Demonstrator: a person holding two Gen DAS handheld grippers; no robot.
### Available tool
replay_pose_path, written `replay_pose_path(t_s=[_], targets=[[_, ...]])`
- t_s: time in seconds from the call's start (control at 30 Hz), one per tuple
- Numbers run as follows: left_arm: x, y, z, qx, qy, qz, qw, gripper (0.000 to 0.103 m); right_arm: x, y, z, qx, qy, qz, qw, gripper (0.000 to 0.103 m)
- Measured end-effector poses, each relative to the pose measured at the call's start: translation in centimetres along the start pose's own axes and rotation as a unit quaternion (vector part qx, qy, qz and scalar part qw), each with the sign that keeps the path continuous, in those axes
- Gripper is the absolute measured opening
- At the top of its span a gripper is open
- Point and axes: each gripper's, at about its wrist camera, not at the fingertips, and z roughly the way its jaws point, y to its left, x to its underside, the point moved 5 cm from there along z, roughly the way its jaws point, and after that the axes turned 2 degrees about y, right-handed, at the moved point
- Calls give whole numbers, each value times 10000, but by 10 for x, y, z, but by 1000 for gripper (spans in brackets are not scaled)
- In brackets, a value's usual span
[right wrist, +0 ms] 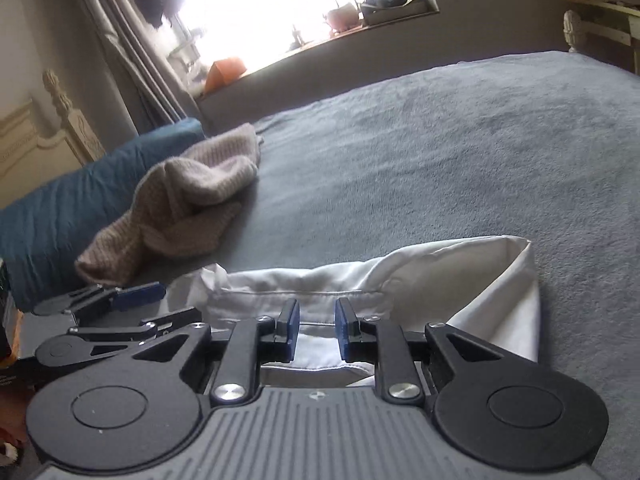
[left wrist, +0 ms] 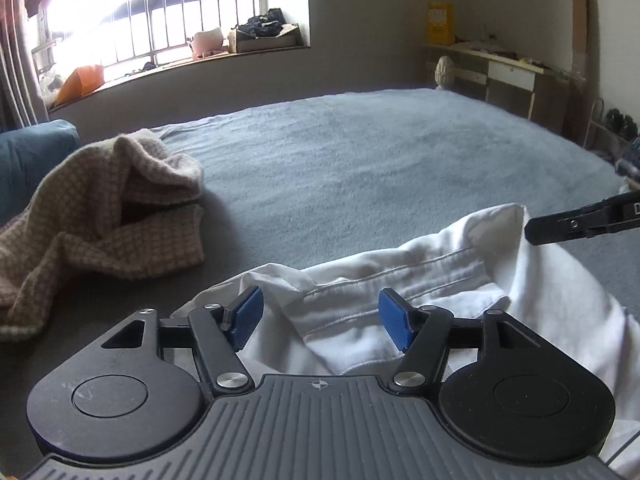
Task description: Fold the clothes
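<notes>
A white shirt point(left wrist: 400, 280) lies bunched on the grey bed point(left wrist: 360, 152), collar and seam toward me. My left gripper point(left wrist: 322, 316) is open, its blue pads on either side of the shirt's seam, not closed on it. In the right wrist view the same shirt point(right wrist: 440, 276) lies just ahead. My right gripper point(right wrist: 317, 328) is partly open, jaws a small gap apart over the shirt's edge, with cloth showing between them. The right gripper's finger point(left wrist: 580, 224) shows at the left view's right edge, by the shirt's raised corner. The left gripper point(right wrist: 120, 300) shows at the right view's left.
A beige checked knit garment point(left wrist: 100, 220) lies crumpled at the left of the bed, also in the right wrist view point(right wrist: 180, 208). A blue pillow point(right wrist: 60, 208) lies behind it. A windowsill with clutter point(left wrist: 248, 36) and a desk point(left wrist: 500, 64) stand beyond the bed.
</notes>
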Motion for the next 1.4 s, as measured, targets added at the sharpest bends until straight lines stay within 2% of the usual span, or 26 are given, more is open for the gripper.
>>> replay_pose_path(t_s=[0.17,0.33,0.47,0.57,0.67,0.73,0.83,1.03,1.1,1.2,1.27,1.4], targets=[[2,18,-64,149,-4,-344,9993,73,8,3,-69,-331,-403,463,9976,22],[17,37,-125,304,81,-845,9959,82,29,4,-118,-490,-593,896,9930,22],[45,43,-159,528,251,-1215,9909,85,50,5,-144,-507,-640,1136,9902,23],[75,36,-172,635,478,-1171,9899,85,68,7,-157,-561,-623,1271,9883,24],[114,22,-173,872,819,-1237,9851,85,89,16,-155,-612,-334,1214,9902,31],[137,12,-173,1019,990,-1292,9814,85,103,21,-154,-645,-141,1176,9909,32],[162,-5,-172,1045,1131,-1236,9803,85,124,29,-153,-695,148,1117,9912,32],[196,-12,-177,1180,1385,-1540,9712,85,166,45,-150,-792,727,998,9892,33],[206,-7,-181,1163,1500,-1696,9671,85,181,60,-136,-853,1039,826,9875,39],[219,4,-185,1155,1643,-2027,9584,85,204,87,-112,-956,1558,507,9818,44],[226,13,-186,1207,1703,-2344,9495,84,218,103,-97,-1012,1853,337,9769,46],[237,27,-186,1417,1803,-2900,9291,83,232,117,-78,-991,2057,287,9732,48]])
